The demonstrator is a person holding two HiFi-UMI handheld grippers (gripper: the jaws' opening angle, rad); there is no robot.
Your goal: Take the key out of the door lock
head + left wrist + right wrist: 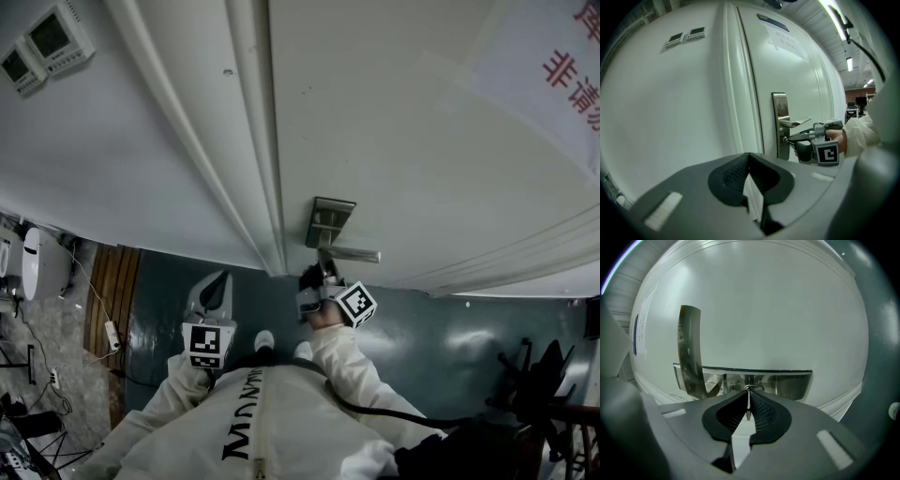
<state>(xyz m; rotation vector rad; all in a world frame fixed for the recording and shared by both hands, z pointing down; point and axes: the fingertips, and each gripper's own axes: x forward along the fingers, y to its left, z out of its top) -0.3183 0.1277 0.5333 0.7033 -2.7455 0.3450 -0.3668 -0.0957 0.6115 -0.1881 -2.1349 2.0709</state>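
right claw [748, 392]: clamped on key [748, 405] | key: edge-on, shaft level, into door lock [781, 140] | left claw [749, 157]: closed, empty

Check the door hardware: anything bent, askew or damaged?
Nothing stands out. The thin metal key sits straight, clamped in the right gripper, below the level silver lever handle; the white door looks unmarked.

The door [394, 112] is smooth, painted white with a soft sheen, and a paper notice [553, 66] is stuck on it. The lock plate [690, 352] and handle [759, 380] are polished, mirror-bright metal. The key [748, 406] is thin bare metal. The left tongs [749, 159] and right tongs [748, 392] have matt grey plastic bodies and black pads [761, 411] with a fine ribbed grain. The sleeve [352, 366] is white cloth. The floor [450, 328] is glossy, with a wooden strip [111, 286] at one side.
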